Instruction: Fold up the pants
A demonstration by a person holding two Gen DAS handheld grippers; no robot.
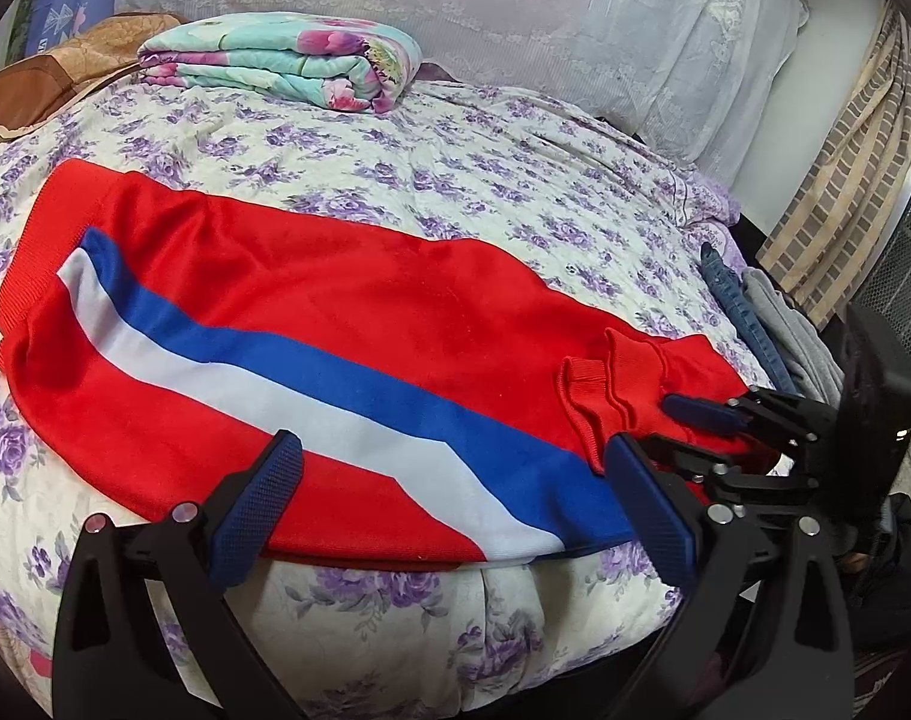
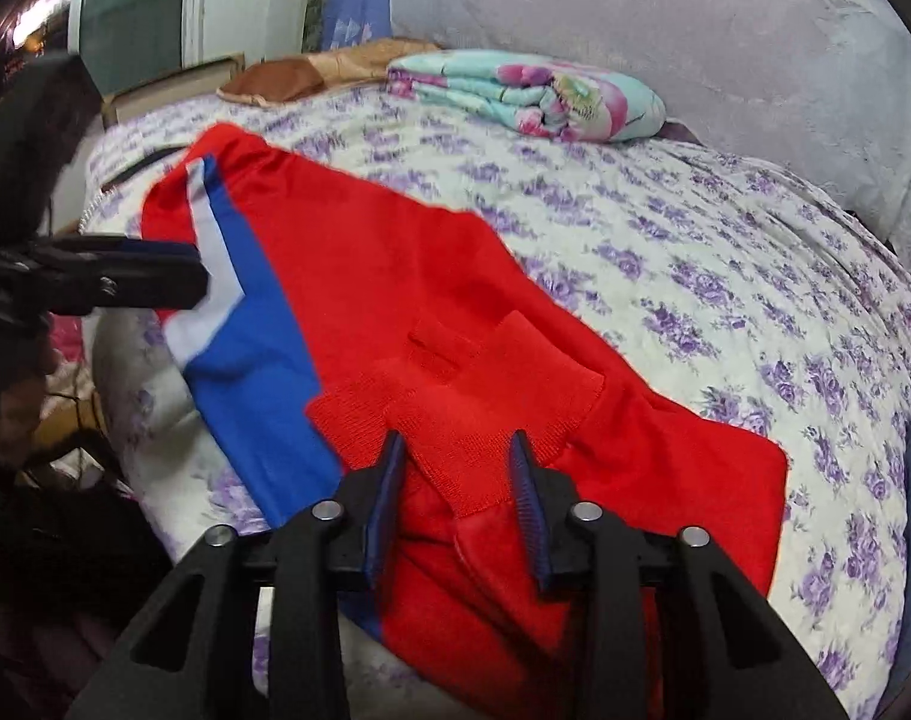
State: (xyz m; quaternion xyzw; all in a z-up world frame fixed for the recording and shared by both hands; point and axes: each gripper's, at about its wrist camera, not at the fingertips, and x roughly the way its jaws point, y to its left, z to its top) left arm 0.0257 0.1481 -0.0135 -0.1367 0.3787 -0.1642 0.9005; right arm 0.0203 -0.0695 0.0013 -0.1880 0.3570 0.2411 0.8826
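Red pants lie lengthwise along the bed's near edge, cuffs folded back. Left tongs spread wide above them; right tongs part-spread around the cuffs.

Layout relative to the bed: pants lie across its near edge; a folded quilt sits behind them, toward the headboard pillow; a stack of clothes lies beside the pants' cuffs.
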